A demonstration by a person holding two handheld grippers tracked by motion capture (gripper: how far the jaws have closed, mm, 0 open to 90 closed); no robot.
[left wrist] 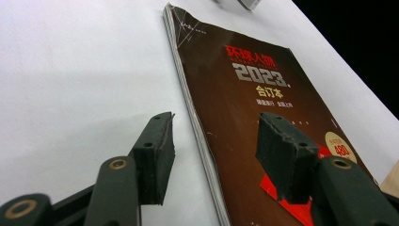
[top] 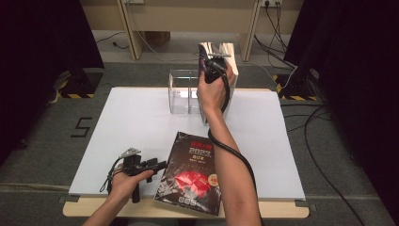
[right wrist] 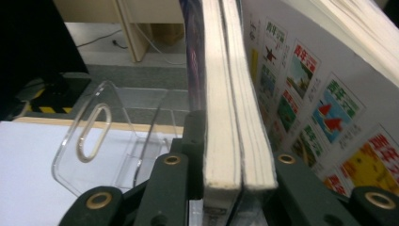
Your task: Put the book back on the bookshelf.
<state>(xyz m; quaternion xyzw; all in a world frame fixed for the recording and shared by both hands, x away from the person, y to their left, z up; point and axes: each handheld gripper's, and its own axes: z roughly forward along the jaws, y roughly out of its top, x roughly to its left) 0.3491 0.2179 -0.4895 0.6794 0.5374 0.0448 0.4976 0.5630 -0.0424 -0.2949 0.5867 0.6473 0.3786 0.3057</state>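
A dark magazine with "2023" on its cover lies flat near the table's front edge. My left gripper rests low just left of it, open, its jaws straddling the magazine's spine edge without pressing it. At the back of the table my right gripper is shut on two thick magazines held upright side by side, spines pinched between the pads. They stand just right of a clear acrylic holder.
A further magazine with a colourful printed cover leans to the right of the held pair. The white tabletop is bare on its left half. Table legs and cables sit on the floor behind.
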